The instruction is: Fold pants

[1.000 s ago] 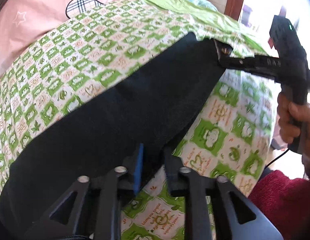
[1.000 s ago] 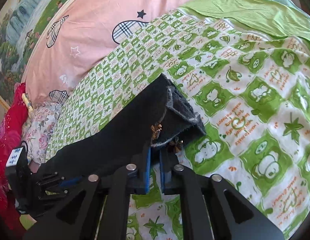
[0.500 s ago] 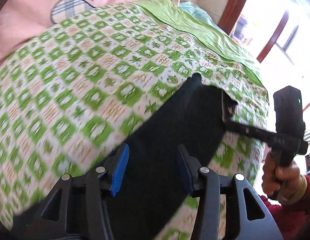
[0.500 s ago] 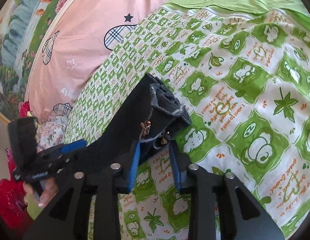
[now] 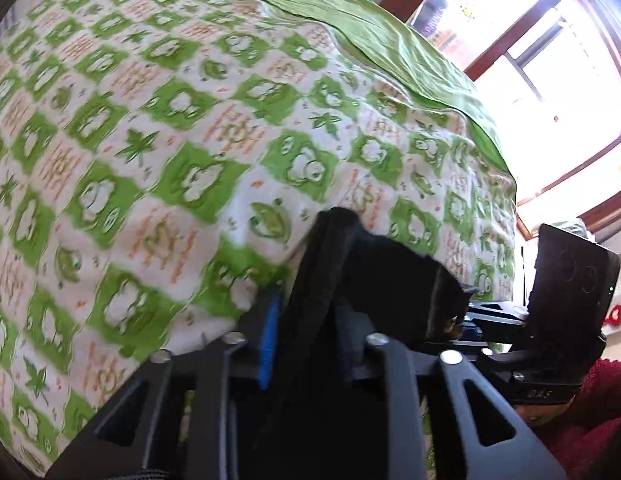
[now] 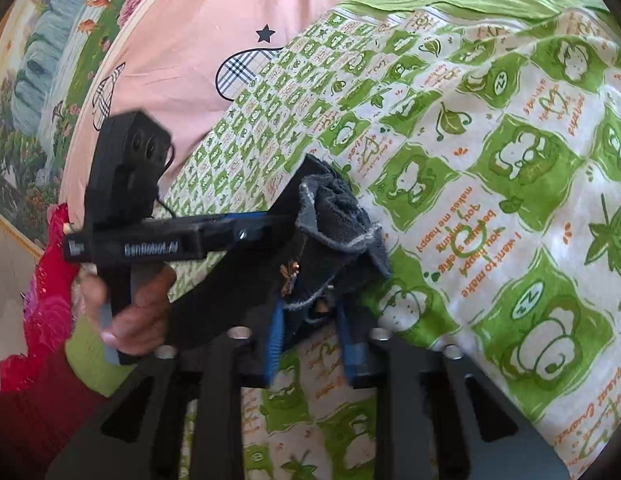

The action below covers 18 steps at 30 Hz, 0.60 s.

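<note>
Fingers of both tools are around the dark cloth, but neither grip can be confirmed. On the left gripper [image 5: 306,344], the fingers [image 5: 268,344] stand a moderate gap apart with a thick band of the pants [image 5: 374,284] running up between them. Whether they press the cloth cannot be told. On the right gripper [image 6: 314,334], the blue-padded fingers [image 6: 275,336] are likewise parted, with a frayed grey-lined edge and a small metal ornament sitting in the gap. Contact there is unclear too.

Largest item: the bed [image 6: 510,160], covered by a green-and-white patterned sheet, with a pink quilt [image 6: 182,40] at the far side. A plain green sheet [image 5: 350,28] lies beyond the patterned one.

Next: the pants, black, lie on the bed's near edge as a narrow bundle. One end rises toward the left gripper, and the other is bunched at the right gripper. The two tools are close together, almost facing.

Progress, as judged: the garment appears doubled lengthwise and gathered, so a fold seems partly made. Flattening and squaring the stack appear outstanding.

Containers: none is visible in either view, so no contents are recorded.
</note>
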Each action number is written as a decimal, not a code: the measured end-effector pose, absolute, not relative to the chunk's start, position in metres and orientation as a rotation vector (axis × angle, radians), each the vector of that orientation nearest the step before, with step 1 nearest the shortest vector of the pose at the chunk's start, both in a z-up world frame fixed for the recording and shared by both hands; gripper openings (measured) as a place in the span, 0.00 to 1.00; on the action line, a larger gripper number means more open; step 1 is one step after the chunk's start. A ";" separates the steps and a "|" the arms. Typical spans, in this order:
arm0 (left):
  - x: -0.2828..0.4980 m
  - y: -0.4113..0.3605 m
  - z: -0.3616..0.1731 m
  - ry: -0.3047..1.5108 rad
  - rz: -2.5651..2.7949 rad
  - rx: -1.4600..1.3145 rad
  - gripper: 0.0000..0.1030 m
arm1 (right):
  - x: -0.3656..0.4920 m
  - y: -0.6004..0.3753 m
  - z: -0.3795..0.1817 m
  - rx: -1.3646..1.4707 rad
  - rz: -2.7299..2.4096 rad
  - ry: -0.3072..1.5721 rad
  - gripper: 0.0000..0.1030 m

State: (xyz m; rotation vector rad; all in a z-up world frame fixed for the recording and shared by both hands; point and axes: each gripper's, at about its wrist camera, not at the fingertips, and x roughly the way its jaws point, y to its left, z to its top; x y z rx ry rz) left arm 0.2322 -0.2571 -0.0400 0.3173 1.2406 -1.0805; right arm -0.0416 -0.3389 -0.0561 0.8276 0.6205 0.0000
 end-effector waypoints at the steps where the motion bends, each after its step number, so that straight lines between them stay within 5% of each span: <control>1: 0.230 -0.260 -0.038 1.231 -1.090 0.331 0.11 | -0.043 -0.341 -0.057 0.841 0.010 0.612 0.13; 18: 0.187 -0.192 0.038 1.003 -1.044 0.181 0.09 | -0.047 -0.307 0.000 0.728 0.199 0.490 0.12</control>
